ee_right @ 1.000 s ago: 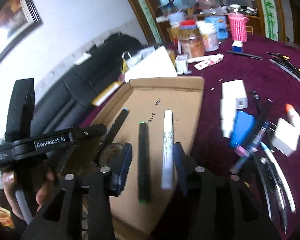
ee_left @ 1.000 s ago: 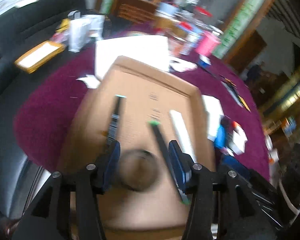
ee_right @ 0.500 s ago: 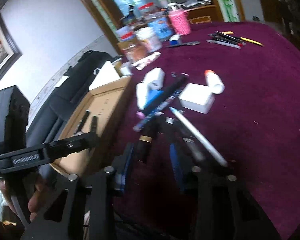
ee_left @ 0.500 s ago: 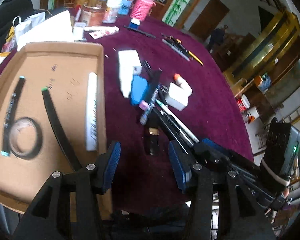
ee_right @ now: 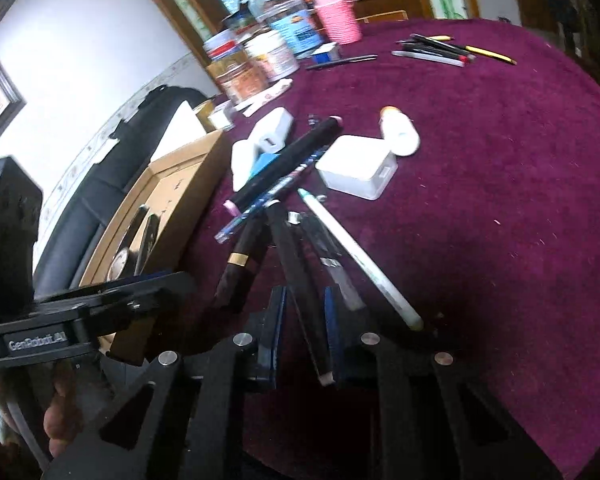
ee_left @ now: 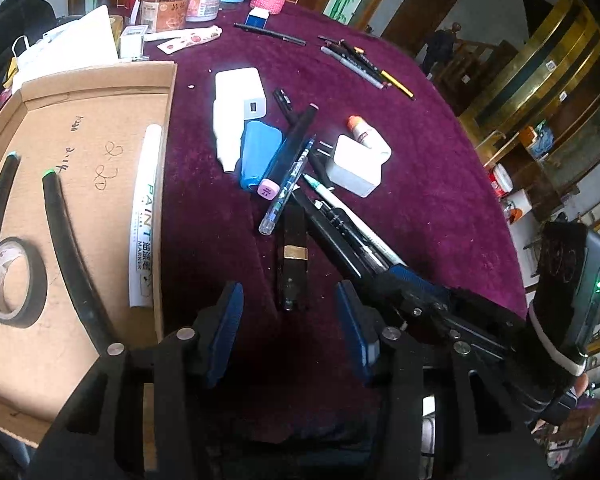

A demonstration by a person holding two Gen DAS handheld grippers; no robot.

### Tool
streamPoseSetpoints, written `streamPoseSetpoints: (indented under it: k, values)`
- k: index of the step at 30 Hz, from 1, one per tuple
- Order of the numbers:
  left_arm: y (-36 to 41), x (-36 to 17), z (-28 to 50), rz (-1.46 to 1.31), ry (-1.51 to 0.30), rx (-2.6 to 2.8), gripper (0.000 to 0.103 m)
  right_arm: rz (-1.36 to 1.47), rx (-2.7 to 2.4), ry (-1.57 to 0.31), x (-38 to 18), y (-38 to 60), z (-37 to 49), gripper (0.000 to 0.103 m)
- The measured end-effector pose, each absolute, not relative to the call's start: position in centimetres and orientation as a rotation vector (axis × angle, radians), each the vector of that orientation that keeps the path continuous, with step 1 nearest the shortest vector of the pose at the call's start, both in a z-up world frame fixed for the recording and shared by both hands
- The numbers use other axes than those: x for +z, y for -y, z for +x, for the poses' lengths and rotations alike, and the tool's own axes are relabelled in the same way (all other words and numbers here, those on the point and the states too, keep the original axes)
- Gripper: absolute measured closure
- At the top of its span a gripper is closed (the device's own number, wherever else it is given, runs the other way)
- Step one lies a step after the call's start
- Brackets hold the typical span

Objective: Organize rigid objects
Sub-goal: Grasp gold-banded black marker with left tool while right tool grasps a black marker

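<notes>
The left wrist view alone looks straight down into the cardboard tray (ee_left: pixel 96 80) at nine o'clock, where a roll of tape (ee_left: pixel 14 280), a long black marker (ee_left: pixel 74 256) with a green tip and a white paint pen (ee_left: pixel 144 220) lie side by side; the pen's barrel reads "PAINT" and "MARKER", and there are handwritten scribbles on the tray floor. The right wrist view sees the same tray only edge-on at nine o'clock, its contents mostly hidden. On the purple tablecloth (ee_left: pixel 440 160) toward twelve o'clock, the left view shows a white power bank (ee_left: pixel 236 96), a blue case (ee_left: pixel 260 152), a black marker with a pink cap (ee_left: pixel 288 148) marked "12", a white charger plug (ee_left: pixel 356 164) and a small glue bottle (ee_left: pixel 364 134). The left gripper (ee_left: pixel 288 316) hangs half open over a dark pen with a gold band (ee_left: pixel 294 256), its pads clear of it. At three o'clock the same view catches the right gripper (ee_right: pixel 302 332) from outside. The right view alone shows what sits between that gripper's jaws: a black pen (ee_right: pixel 296 276), with the jaws just having been closing and now narrow on either side of it; whether the pads press it I cannot tell. A white pen (ee_right: pixel 360 256) lies just beside it at one o'clock. At eight o'clock the other handle reads "GenRobot.AI", held by a hand (ee_right: pixel 60 412).
</notes>
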State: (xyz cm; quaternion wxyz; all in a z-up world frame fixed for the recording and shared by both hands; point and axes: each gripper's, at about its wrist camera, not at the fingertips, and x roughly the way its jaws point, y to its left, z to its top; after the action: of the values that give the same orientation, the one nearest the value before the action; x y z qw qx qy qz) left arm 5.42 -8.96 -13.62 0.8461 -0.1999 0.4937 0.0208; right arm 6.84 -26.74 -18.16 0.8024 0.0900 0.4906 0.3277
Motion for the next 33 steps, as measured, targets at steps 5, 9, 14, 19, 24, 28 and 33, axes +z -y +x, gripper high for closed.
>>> streamPoseSetpoints:
  k: [5,9,14,19,24,28,33]
  values:
    - [8.8,-13.6,5.8,-0.410,-1.051,0.044,0.057,0.131,0.713,-1.067,-18.7,25.0,7.4,0.084]
    - [8.7,-13.9,6.2,-0.410,-1.063,0.044,0.057,0.079,0.713,-1.074,-19.4,23.7,7.8,0.083]
    - [8.7,-14.3,6.9,-0.401,-1.084,0.038,0.067,0.043,0.679,-1.064,-19.0,24.2,7.2,0.086]
    - [9.1,-14.5,7.6,-0.377,-1.085,0.051,0.070,0.042,0.634,-1.034,-17.8,25.5,7.1,0.088]
    - [9.2,-14.7,8.5,-0.389,-1.089,0.048,0.070,0.059,0.646,-1.033,-18.1,25.6,7.4,0.088]
    - [10.4,-14.7,9.2,-0.345,-1.088,0.033,0.070,0.089,0.632,-1.031,-18.3,25.9,7.6,0.088]
    - [11.2,-16.1,10.4,-0.283,-1.129,0.073,0.087,0.072,0.621,-1.021,-18.3,25.7,7.8,0.089]
